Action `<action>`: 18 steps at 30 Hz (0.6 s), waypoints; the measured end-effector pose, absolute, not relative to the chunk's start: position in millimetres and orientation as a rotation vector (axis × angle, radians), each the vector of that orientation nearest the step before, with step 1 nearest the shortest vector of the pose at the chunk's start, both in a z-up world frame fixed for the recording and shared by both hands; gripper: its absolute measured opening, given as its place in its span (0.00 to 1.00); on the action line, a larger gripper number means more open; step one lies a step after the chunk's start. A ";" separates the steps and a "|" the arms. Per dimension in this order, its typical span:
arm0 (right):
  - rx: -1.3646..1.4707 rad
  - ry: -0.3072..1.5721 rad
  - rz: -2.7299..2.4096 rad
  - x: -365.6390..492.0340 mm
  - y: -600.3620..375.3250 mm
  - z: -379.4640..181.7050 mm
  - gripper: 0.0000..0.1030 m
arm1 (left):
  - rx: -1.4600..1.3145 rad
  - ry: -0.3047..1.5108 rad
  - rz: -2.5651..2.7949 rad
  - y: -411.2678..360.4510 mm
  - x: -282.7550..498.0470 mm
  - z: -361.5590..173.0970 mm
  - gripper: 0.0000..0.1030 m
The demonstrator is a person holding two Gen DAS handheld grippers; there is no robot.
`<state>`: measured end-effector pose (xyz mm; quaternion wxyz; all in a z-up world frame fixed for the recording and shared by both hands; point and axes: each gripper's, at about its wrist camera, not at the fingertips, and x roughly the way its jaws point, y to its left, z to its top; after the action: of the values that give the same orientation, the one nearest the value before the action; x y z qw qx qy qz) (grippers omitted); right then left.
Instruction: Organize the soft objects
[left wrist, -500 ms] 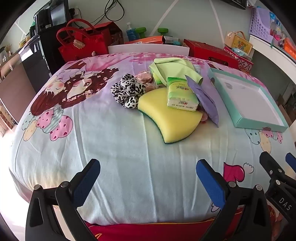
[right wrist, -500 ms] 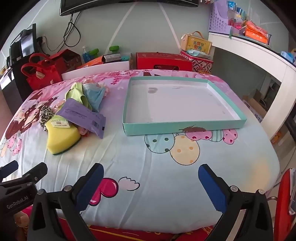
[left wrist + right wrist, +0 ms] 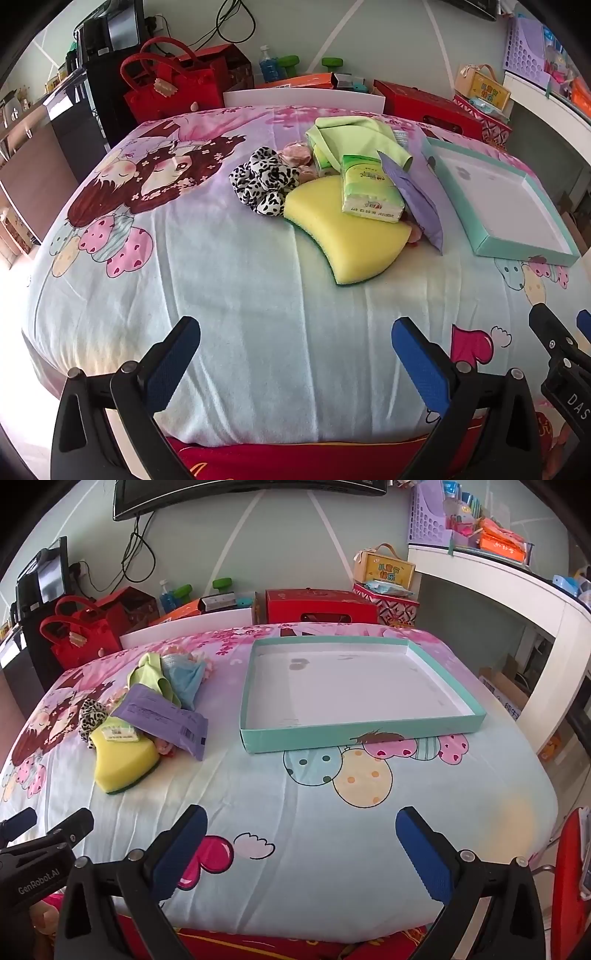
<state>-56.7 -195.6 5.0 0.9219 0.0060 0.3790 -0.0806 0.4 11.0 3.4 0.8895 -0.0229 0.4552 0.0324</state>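
A pile of soft things lies on the cartoon-print bedspread [image 3: 240, 295]: a yellow sponge [image 3: 347, 240], a green tissue pack [image 3: 369, 192] on it, a leopard-print scrunchie [image 3: 262, 182], a purple pouch [image 3: 413, 195], a green cloth [image 3: 354, 136] and pink items. The pile also shows in the right wrist view, with the sponge [image 3: 122, 764] and purple pouch [image 3: 166, 720]. An empty teal tray [image 3: 354, 734] lies to the right of the pile. My left gripper [image 3: 295, 362] is open and empty near the front edge. My right gripper [image 3: 301, 849] is open and empty, in front of the tray.
Red bags [image 3: 166, 88], red boxes [image 3: 321, 605], bottles and a white headboard [image 3: 303, 98] stand behind the bed. A white desk [image 3: 517, 590] with baskets stands at the right. The right gripper's body [image 3: 561, 369] shows at the left view's right edge.
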 end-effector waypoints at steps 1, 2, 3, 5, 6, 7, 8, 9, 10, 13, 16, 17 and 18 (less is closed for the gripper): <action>0.011 0.780 -0.165 -56.5 -195.6 5.0 1.00 | -0.035 0.943 0.076 2.0 -1.3 2.0 1.00; 0.010 0.783 -0.164 -56.1 -195.6 5.1 1.00 | -0.037 0.945 0.076 2.2 -0.8 1.7 1.00; 0.008 0.785 -0.166 -56.3 -195.2 5.1 1.00 | -0.040 0.948 0.075 2.5 -0.3 1.2 1.00; 0.004 0.789 -0.169 -55.9 -194.7 4.7 1.00 | -0.046 0.949 0.077 3.8 -0.7 0.6 1.00; 0.003 0.789 -0.170 -56.1 -193.9 4.4 1.00 | -0.050 0.950 0.078 4.8 -0.6 0.3 1.00; 0.002 0.789 -0.171 -56.2 -193.9 4.4 1.00 | -0.051 0.951 0.078 5.1 -0.4 0.0 1.00; 0.001 0.790 -0.172 -56.2 -193.6 4.3 1.00 | -0.051 0.951 0.078 5.1 -0.9 0.0 1.00; 0.000 0.790 -0.173 -56.2 -193.5 4.3 1.00 | -0.050 0.952 0.078 4.7 -0.9 -0.3 1.00; 0.000 0.791 -0.174 -56.1 -193.6 4.2 1.00 | -0.050 0.954 0.078 4.6 -0.7 -0.6 1.00; 0.000 0.792 -0.172 -55.6 -194.3 4.2 1.00 | -0.050 0.956 0.078 5.4 -0.6 -1.5 1.00; 0.001 0.795 -0.173 -55.6 -194.2 3.8 1.00 | -0.051 0.956 0.077 5.6 -0.5 -1.6 1.00; 0.001 0.795 -0.174 -55.8 -194.3 3.7 1.00 | -0.051 0.957 0.077 5.5 -0.4 -1.7 1.00; 0.002 0.795 -0.174 -55.9 -194.5 3.6 1.00 | -0.052 0.958 0.077 5.6 -0.3 -1.9 1.00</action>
<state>-55.9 -194.5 3.6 0.9183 0.0012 0.3867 -0.0849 -0.3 5.6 -1.9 0.8864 -0.0252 0.4607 0.0372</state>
